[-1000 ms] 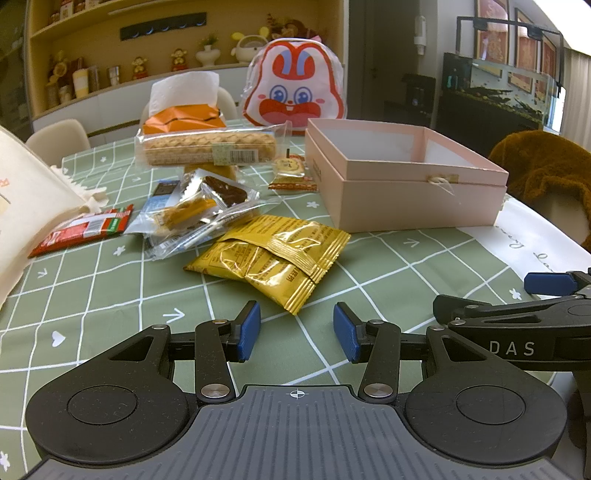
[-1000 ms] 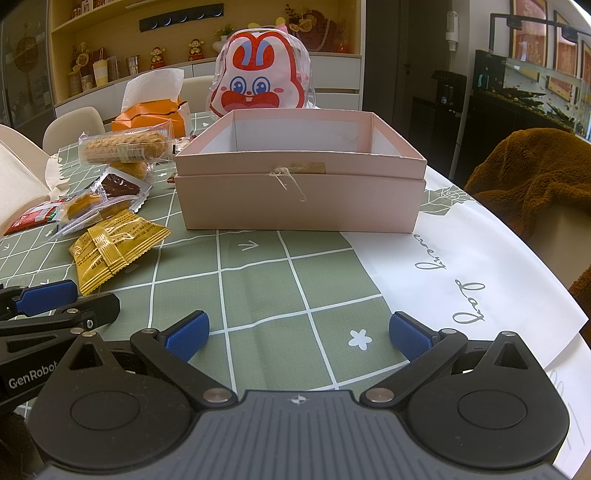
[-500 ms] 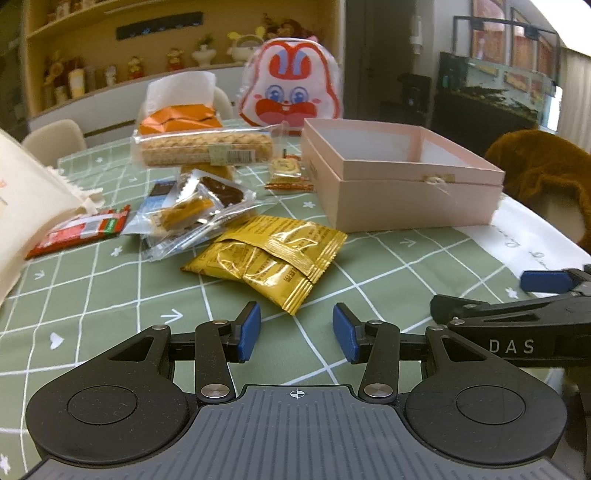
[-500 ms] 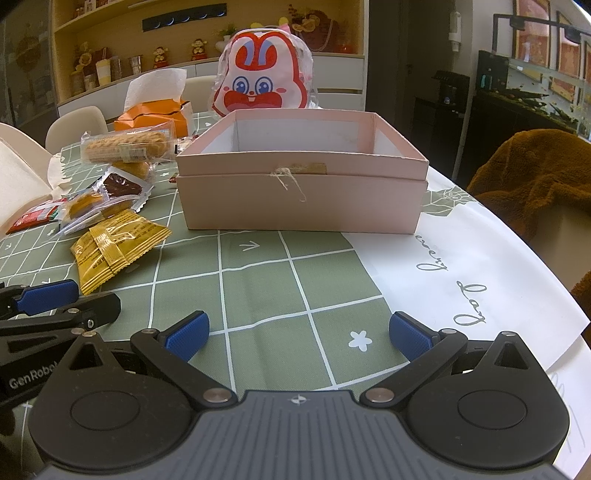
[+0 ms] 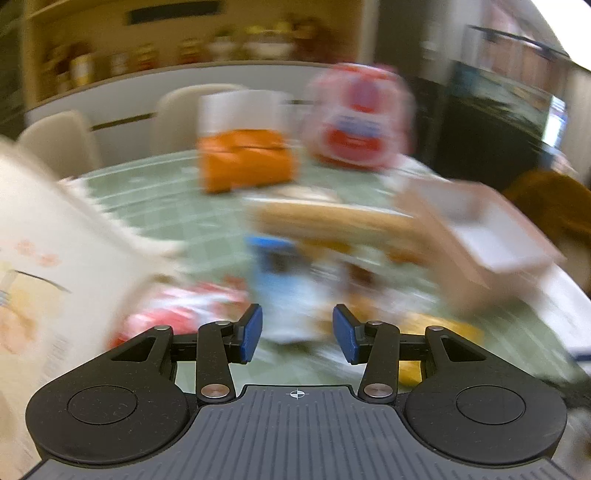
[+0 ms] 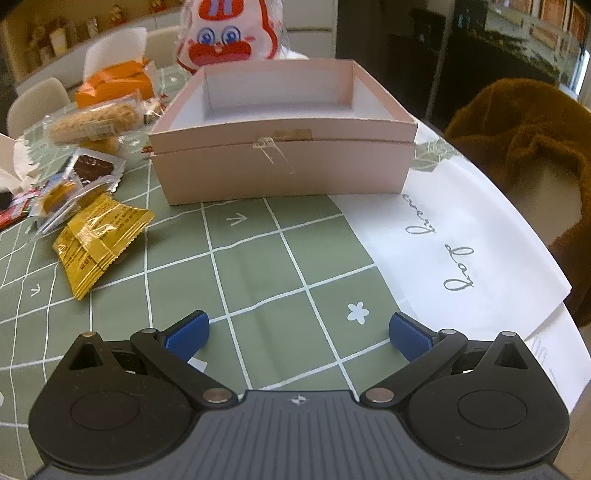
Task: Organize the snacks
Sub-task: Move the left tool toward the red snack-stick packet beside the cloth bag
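Observation:
An open, empty pink box (image 6: 284,147) stands on the green checked tablecloth; it shows blurred in the left wrist view (image 5: 491,236). Snacks lie left of it: yellow packets (image 6: 98,240), clear-wrapped cakes (image 6: 74,184), a long biscuit pack (image 6: 94,118) and a red bar (image 6: 14,210). My left gripper (image 5: 297,334) is open and empty, above the snack pile, with a blue-and-white packet (image 5: 288,291) just ahead of its fingers. My right gripper (image 6: 297,334) is wide open and empty over bare cloth in front of the box.
An orange tissue box (image 6: 114,83) and a rabbit-face bag (image 6: 229,33) stand behind the snacks. A cream cloth bag (image 5: 55,277) fills the left. White paper (image 6: 461,236) covers the table's right edge, beside a brown-draped chair (image 6: 528,147).
My left gripper has swung fast forward and left over the snack pile; its view is blurred. My right gripper has risen and tilted down toward the box. Both stay open.

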A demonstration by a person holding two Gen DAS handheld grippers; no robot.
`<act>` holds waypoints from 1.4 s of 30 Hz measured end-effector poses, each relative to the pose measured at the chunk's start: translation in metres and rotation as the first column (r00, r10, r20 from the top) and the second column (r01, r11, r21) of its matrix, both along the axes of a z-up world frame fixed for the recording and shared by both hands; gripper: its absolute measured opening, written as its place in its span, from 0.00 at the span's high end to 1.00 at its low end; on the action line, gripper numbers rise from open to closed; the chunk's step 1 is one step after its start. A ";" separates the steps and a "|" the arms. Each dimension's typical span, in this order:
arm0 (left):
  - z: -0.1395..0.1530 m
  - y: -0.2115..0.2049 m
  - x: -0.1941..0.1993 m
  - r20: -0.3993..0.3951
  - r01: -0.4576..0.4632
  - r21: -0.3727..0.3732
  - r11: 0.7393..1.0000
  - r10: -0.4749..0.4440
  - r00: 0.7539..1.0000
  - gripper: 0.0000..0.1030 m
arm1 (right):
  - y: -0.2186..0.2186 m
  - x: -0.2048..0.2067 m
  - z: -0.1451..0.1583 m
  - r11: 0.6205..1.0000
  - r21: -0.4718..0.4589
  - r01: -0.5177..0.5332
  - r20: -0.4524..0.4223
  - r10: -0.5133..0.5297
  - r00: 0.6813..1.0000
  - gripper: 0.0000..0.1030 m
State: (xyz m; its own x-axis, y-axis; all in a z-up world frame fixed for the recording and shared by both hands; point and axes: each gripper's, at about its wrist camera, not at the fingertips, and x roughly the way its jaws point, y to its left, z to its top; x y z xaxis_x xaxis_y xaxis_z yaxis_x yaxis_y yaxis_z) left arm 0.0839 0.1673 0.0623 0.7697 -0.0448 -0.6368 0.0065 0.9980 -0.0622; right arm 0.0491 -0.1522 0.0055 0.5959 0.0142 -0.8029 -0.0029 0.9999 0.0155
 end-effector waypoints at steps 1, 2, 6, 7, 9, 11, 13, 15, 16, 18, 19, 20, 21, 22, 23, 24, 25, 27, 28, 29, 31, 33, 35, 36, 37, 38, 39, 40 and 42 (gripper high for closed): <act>-0.003 0.018 0.011 -0.008 -0.045 -0.008 0.999 0.045 0.999 0.54 | 0.003 0.001 0.002 1.000 -0.009 0.018 -0.016 -0.018 1.000 0.00; -0.008 0.035 0.021 -0.023 -0.087 -0.017 0.996 0.086 0.996 0.54 | 0.007 0.001 0.004 0.999 -0.017 0.041 -0.022 -0.042 0.999 0.01; -0.029 0.066 0.056 -0.077 -0.111 -0.045 0.993 0.107 0.991 0.54 | 0.027 -0.006 0.016 0.996 -0.019 0.089 0.002 -0.089 0.996 0.01; -0.032 0.068 0.062 -0.081 -0.100 -0.039 0.994 0.097 0.992 0.54 | 0.033 -0.007 0.019 0.996 -0.025 0.089 0.008 -0.089 0.996 0.01; -0.038 0.074 0.076 -0.093 -0.090 -0.033 0.995 0.086 0.992 0.54 | 0.043 -0.005 0.025 0.995 -0.035 0.092 0.016 -0.092 0.996 0.01; -0.045 0.083 0.086 -0.116 -0.081 -0.054 0.995 0.074 0.991 0.55 | 0.053 -0.002 0.031 0.995 -0.035 0.090 0.023 -0.089 0.996 0.01; -0.046 0.086 0.082 -0.122 -0.062 -0.070 0.996 0.054 0.991 0.55 | 0.062 0.002 0.038 0.995 -0.018 0.096 0.034 -0.095 0.995 0.01; -0.046 0.084 0.075 -0.120 -0.029 -0.083 0.996 0.019 0.993 0.55 | 0.069 0.005 0.041 0.996 0.010 0.093 0.036 -0.093 0.995 0.01; -0.045 0.083 0.069 -0.117 -0.021 -0.088 0.996 0.010 0.993 0.55 | 0.073 0.005 0.041 0.996 0.021 0.086 0.037 -0.086 0.996 0.01; -0.045 0.079 0.058 -0.109 -0.010 -0.107 0.994 -0.002 0.994 0.55 | 0.084 0.006 0.039 0.997 0.017 0.070 0.041 -0.071 0.997 0.01; -0.045 0.079 0.052 -0.109 -0.009 -0.124 0.992 -0.005 0.994 0.55 | 0.089 0.007 0.037 0.998 0.006 0.066 0.040 -0.066 0.997 0.01; -0.045 0.078 0.048 -0.110 -0.010 -0.146 0.989 -0.006 0.994 0.55 | 0.093 0.007 0.035 0.998 -0.003 0.062 0.035 -0.062 0.997 0.01; -0.045 0.078 0.042 -0.112 -0.011 -0.173 0.985 -0.009 0.994 0.55 | 0.096 0.008 0.033 0.998 -0.005 0.060 0.027 -0.059 0.998 0.01; -0.044 0.077 0.038 -0.110 -0.006 -0.192 0.981 -0.015 0.994 0.55 | 0.099 0.008 0.033 0.998 -0.002 0.056 0.022 -0.056 0.998 0.01; -0.043 0.075 0.034 -0.109 0.009 -0.211 0.978 -0.032 0.994 0.55 | 0.103 0.007 0.033 0.999 0.005 0.050 0.021 -0.050 0.999 0.01; -0.042 0.074 0.031 -0.112 0.029 -0.226 0.974 -0.055 0.992 0.55 | 0.106 0.006 0.033 0.999 0.007 0.044 0.023 -0.044 0.999 0.01; -0.041 0.073 0.030 -0.117 0.045 -0.241 0.970 -0.075 0.990 0.55 | 0.111 0.005 0.035 0.999 0.006 0.038 0.025 -0.038 0.999 0.01; -0.037 0.077 0.029 -0.125 0.068 -0.271 0.960 -0.105 0.986 0.55 | 0.123 0.005 0.038 1.000 0.004 0.019 0.034 -0.019 0.999 0.01; -0.034 0.080 0.029 -0.123 0.067 -0.276 0.959 -0.104 0.987 0.55 | 0.132 0.005 0.040 1.000 0.003 0.000 0.043 0.000 0.999 0.01; -0.031 0.085 0.029 -0.113 0.060 -0.274 0.960 -0.094 0.989 0.55 | 0.140 0.007 0.043 1.000 0.002 -0.016 0.054 0.016 0.998 0.01; -0.023 0.099 0.029 -0.088 0.027 -0.256 0.966 -0.051 0.995 0.55 | 0.163 0.013 0.047 0.998 -0.001 -0.055 0.080 0.055 0.995 0.01; -0.017 0.116 0.029 -0.071 -0.018 -0.259 0.966 0.000 0.998 0.58 | 0.189 0.025 0.050 0.995 0.005 -0.101 0.093 0.100 0.991 0.01; -0.013 0.134 0.032 -0.072 -0.052 -0.304 0.951 0.032 0.997 0.69 | 0.218 0.041 0.048 0.991 0.008 -0.132 0.096 0.130 0.987 0.01; -0.012 0.141 0.033 -0.078 -0.067 -0.326 0.943 0.044 0.996 0.70 | 0.234 0.050 0.046 0.990 -0.004 -0.144 0.099 0.143 0.985 0.01; -0.011 0.144 0.034 -0.079 -0.070 -0.336 0.939 0.046 0.996 0.70 | 0.250 0.058 0.044 0.988 -0.025 -0.154 0.106 0.156 0.982 0.01; -0.010 0.145 0.034 -0.076 -0.062 -0.339 0.939 0.038 0.996 0.70 | 0.262 0.064 0.041 0.985 -0.044 -0.166 0.111 0.170 0.979 0.03; -0.009 0.145 0.034 -0.071 -0.054 -0.335 0.941 0.032 0.997 0.70 | 0.274 0.070 0.038 0.981 -0.066 -0.181 0.115 0.188 0.975 0.05; -0.008 0.145 0.035 -0.067 -0.045 -0.330 0.943 0.024 0.997 0.70 | 0.285 0.075 0.034 0.976 -0.087 -0.197 0.116 0.206 0.972 0.05; -0.008 0.146 0.038 -0.063 -0.031 -0.325 0.945 0.011 0.998 0.70 | 0.301 0.082 0.025 0.965 -0.123 -0.231 0.115 0.245 0.963 0.08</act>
State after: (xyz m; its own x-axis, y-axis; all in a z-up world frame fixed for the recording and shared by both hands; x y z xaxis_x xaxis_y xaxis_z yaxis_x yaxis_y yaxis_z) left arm 0.1218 0.3131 0.0545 0.7336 -0.2414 -0.6353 -0.0280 0.9233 -0.3832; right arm 0.1313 0.1492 0.0301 0.6841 0.0857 -0.7243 -0.2358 0.9657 -0.1085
